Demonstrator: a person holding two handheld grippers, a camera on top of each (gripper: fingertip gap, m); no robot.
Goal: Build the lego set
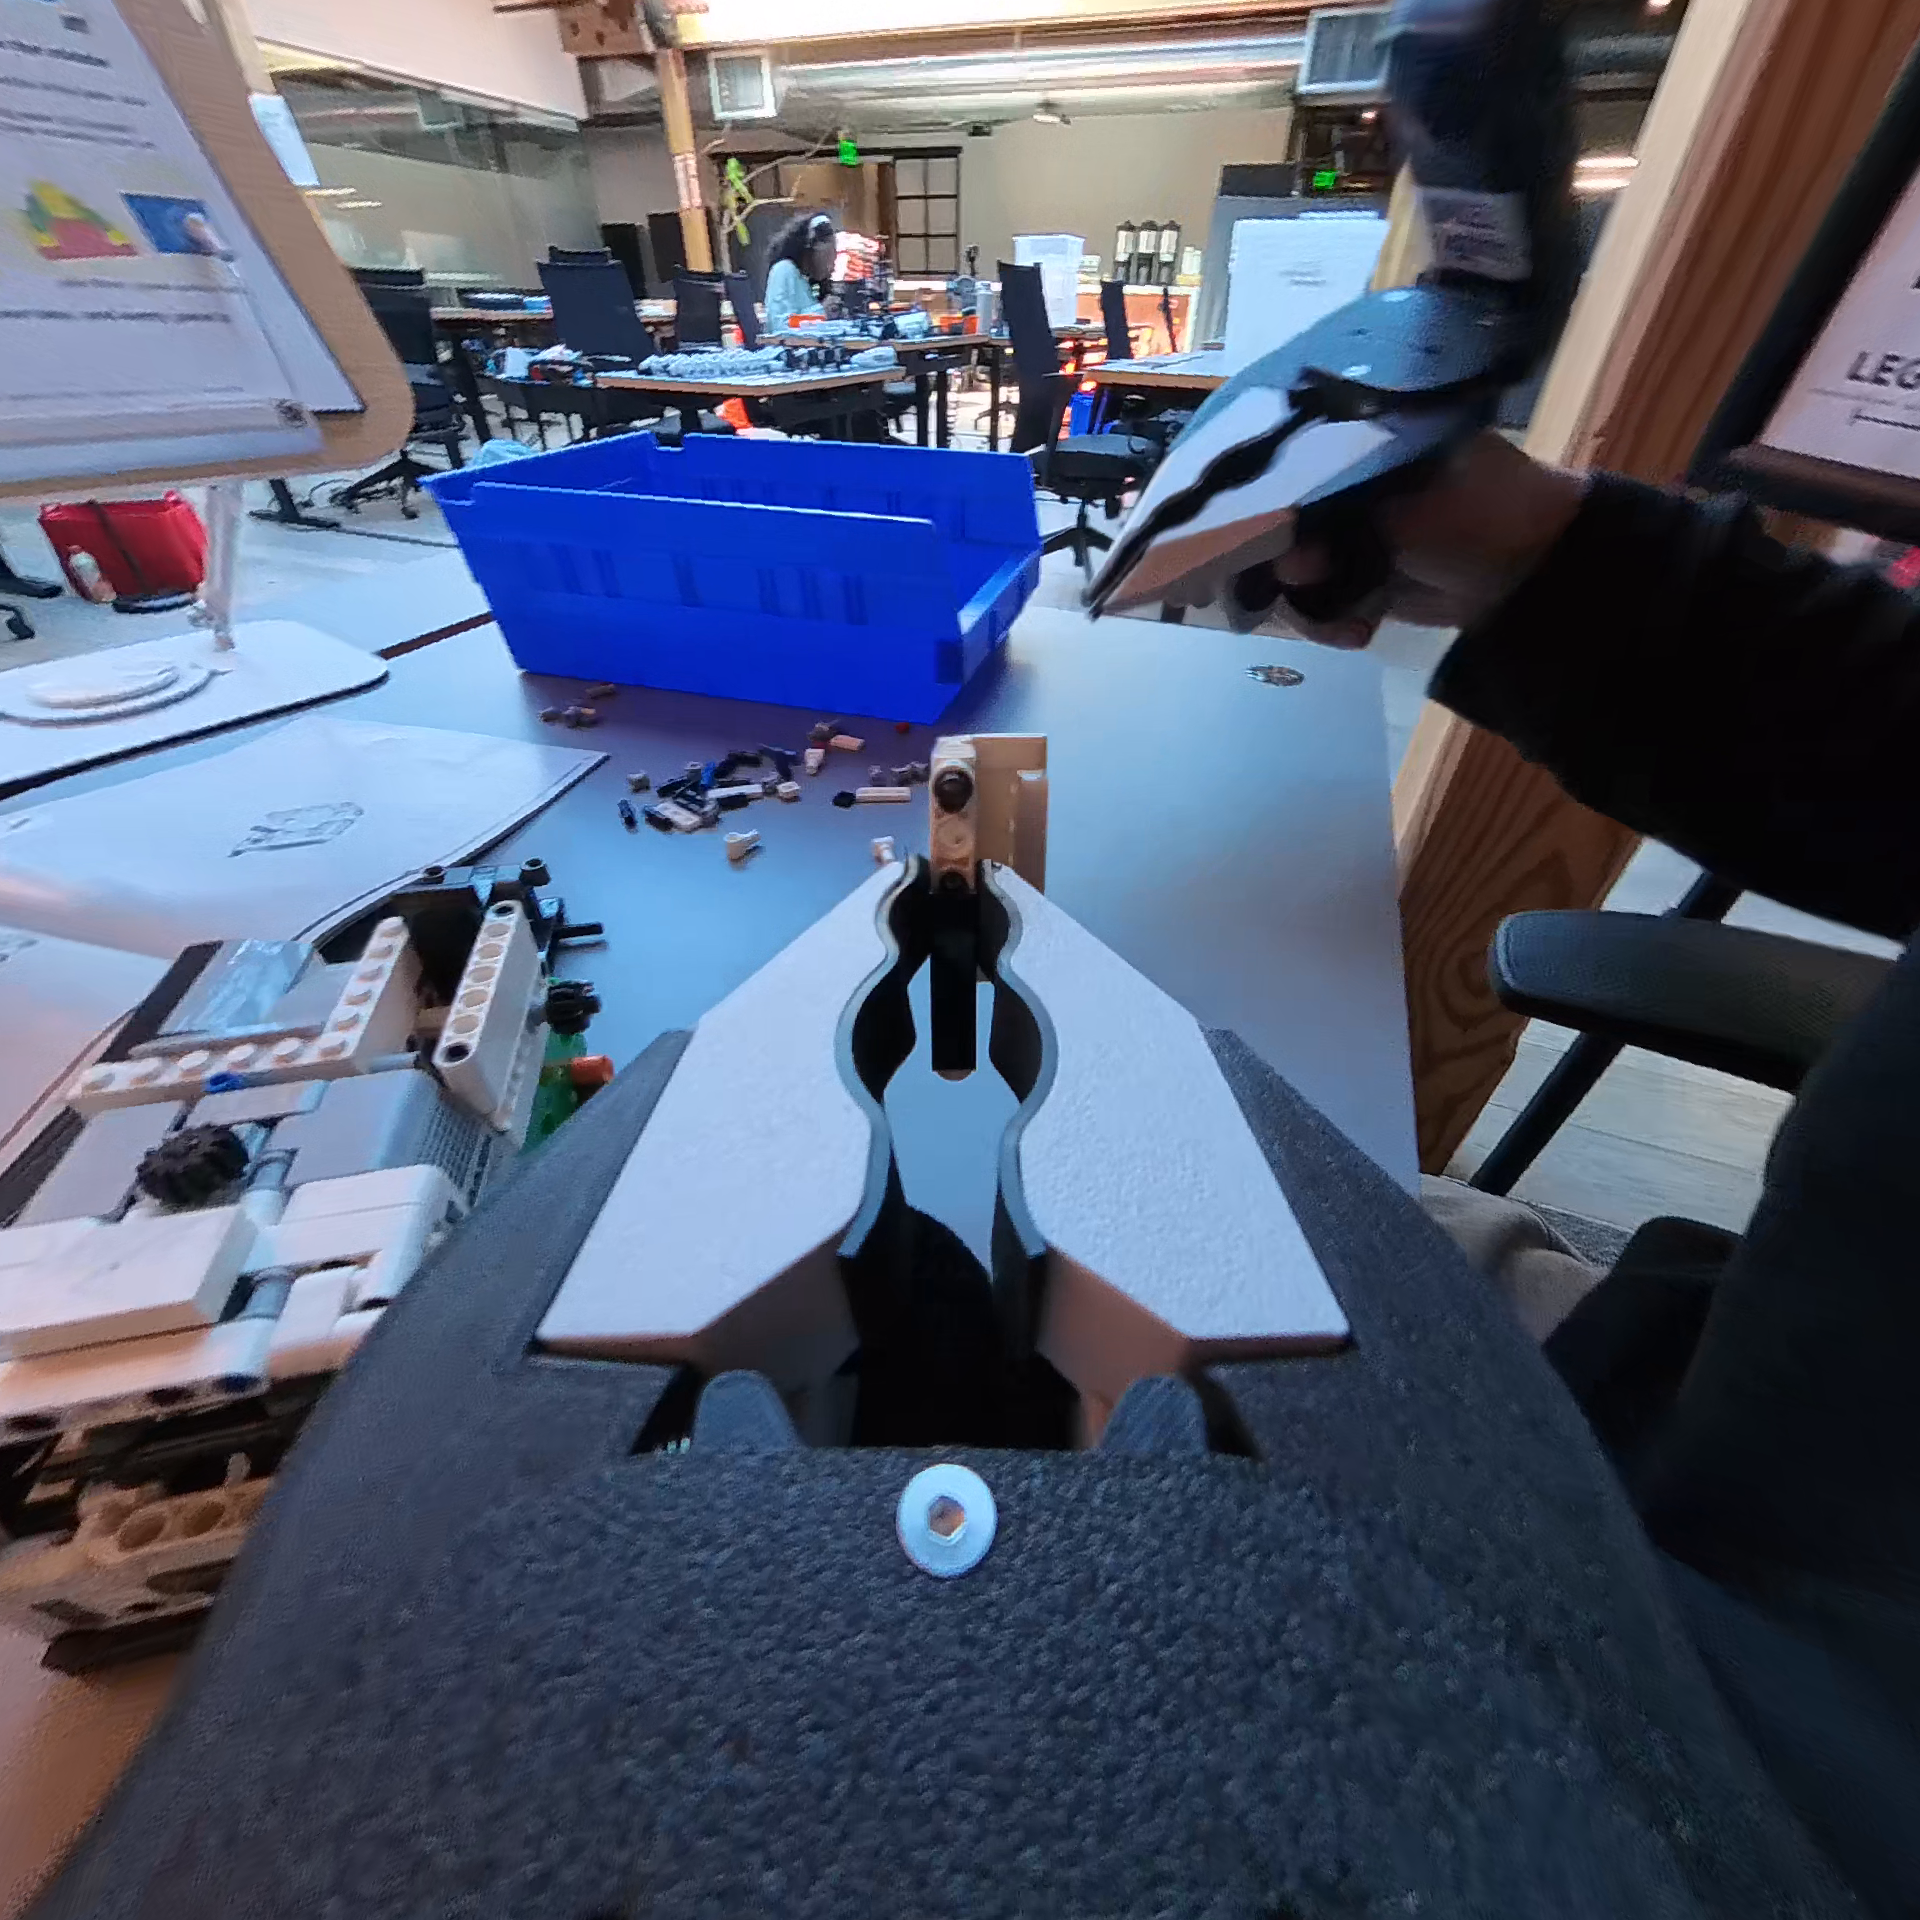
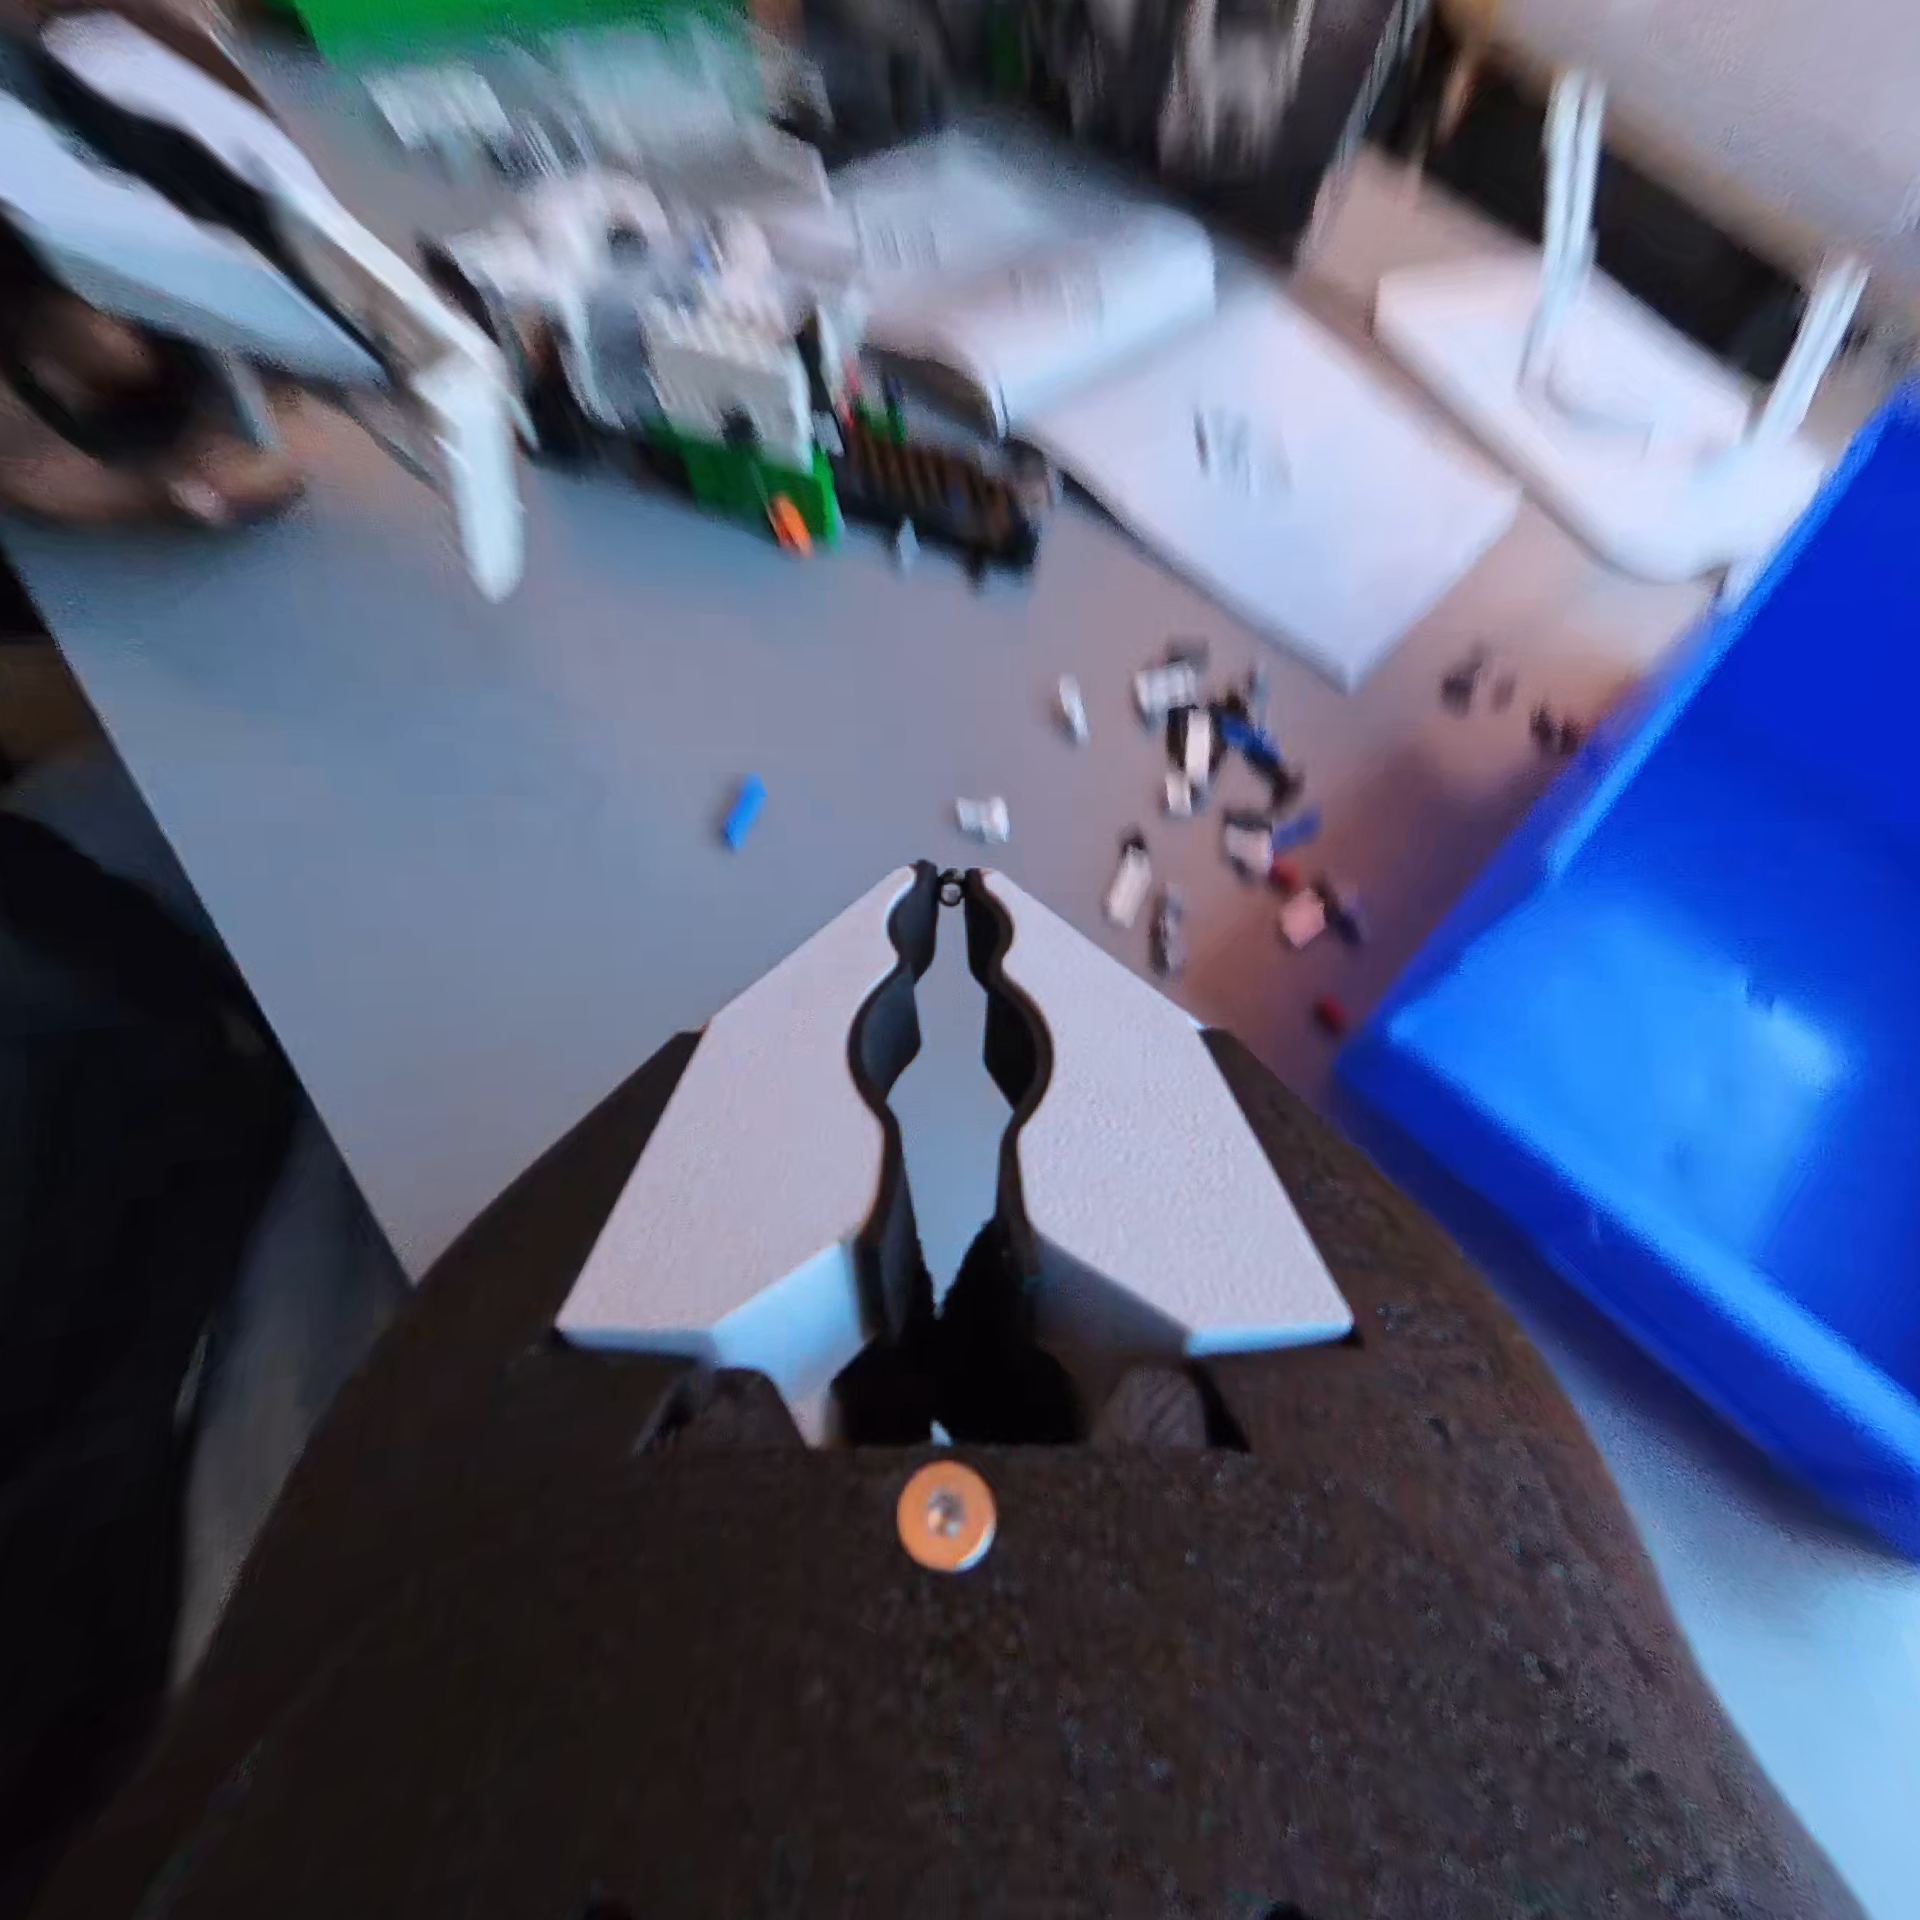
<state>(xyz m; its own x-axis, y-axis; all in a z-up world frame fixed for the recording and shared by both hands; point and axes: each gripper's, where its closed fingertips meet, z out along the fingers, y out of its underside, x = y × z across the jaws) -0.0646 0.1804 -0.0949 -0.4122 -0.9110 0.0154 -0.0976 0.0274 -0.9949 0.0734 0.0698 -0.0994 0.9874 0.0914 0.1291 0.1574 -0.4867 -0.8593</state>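
My left gripper (image 1: 951,875) is shut on a white lego piece (image 1: 987,795) with a black axle (image 1: 954,1003) that runs back between the fingers. It holds the piece above the dark table (image 1: 1195,831). The partly built lego model (image 1: 312,1091) sits at the left and shows blurred in the right wrist view (image 2: 748,395). My right gripper (image 2: 948,881) is shut on a tiny black ring-like piece (image 2: 951,891), held in the air above the table. It also shows at the upper right of the left wrist view (image 1: 1101,597).
Loose small lego pieces (image 1: 748,790) lie mid-table, also seen in the right wrist view (image 2: 1205,748), with one blue piece (image 2: 743,810) apart. A blue bin (image 1: 748,571) stands behind them. An instruction booklet (image 1: 260,821) and a sheet on a stand (image 1: 135,229) are at the left. A wooden post (image 1: 1507,883) stands right. The gap from one gripper's tips to the other's is roughly 20 cm.
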